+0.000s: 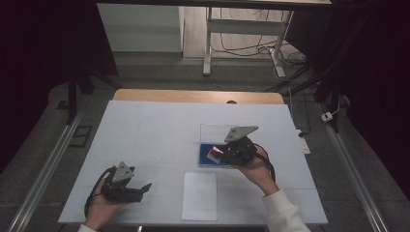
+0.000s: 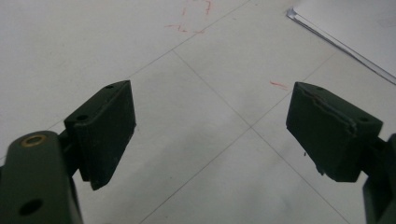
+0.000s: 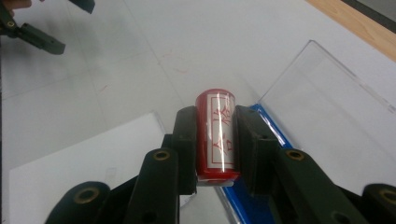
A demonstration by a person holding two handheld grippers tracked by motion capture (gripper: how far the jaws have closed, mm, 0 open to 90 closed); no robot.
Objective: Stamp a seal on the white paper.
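A red cylindrical stamp with a white label and red characters sits clamped between the jaws of my right gripper. In the high view the stamp is held just above a blue ink pad box, whose clear lid stands open behind it. My right gripper points left over that box. My left gripper rests low at the table's front left, open with nothing between its fingers. A white sheet of paper lies near the front edge, between the two hands.
The white table top has a wooden strip along its far edge. Faint red marks show on the surface ahead of the left gripper. A desk frame and cables stand on the floor beyond.
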